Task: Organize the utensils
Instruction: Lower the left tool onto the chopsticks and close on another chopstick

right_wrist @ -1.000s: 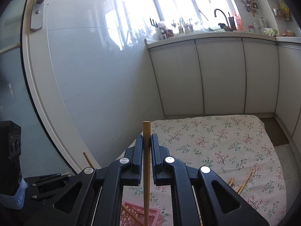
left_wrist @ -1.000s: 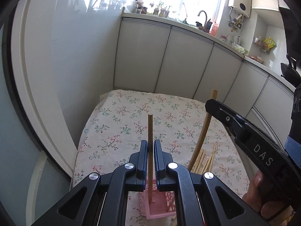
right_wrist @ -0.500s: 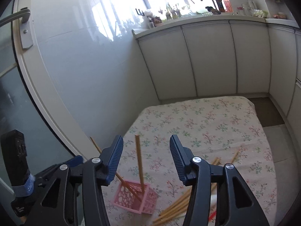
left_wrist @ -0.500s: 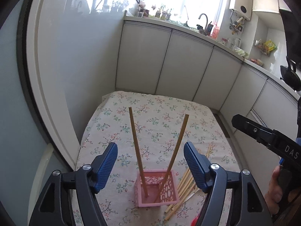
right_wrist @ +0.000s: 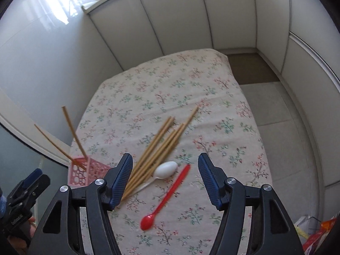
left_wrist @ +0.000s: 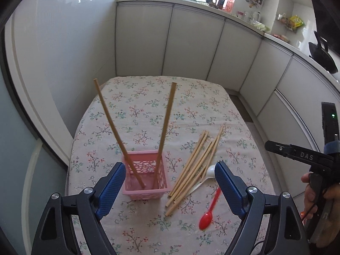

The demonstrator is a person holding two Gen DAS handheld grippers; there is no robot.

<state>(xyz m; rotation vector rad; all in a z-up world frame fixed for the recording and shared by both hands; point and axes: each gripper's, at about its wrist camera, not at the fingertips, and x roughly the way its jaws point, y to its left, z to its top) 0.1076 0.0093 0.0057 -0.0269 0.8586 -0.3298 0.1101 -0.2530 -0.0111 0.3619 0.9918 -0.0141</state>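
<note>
Two chopsticks [left_wrist: 110, 127] newly released, now leaning apart in the pink basket [left_wrist: 146, 177] near the tabletop's [left_wrist: 136, 93] left edge. Left tongs [left_wrist: 167, 188] and right tongs [right_wrist: 165, 176]: both wide, empty. Loose chopstick pile [left_wrist: 195, 165], white spoon [right_wrist: 165, 166], red spoon [right_wrist: 165, 197] lie rightward, unsorted; next pick judged from the pile.

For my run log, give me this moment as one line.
left hand-held gripper: open | right hand-held gripper: open | pink basket: two chopsticks leaning inside | table: loose chopsticks, white spoon, red spoon
</note>
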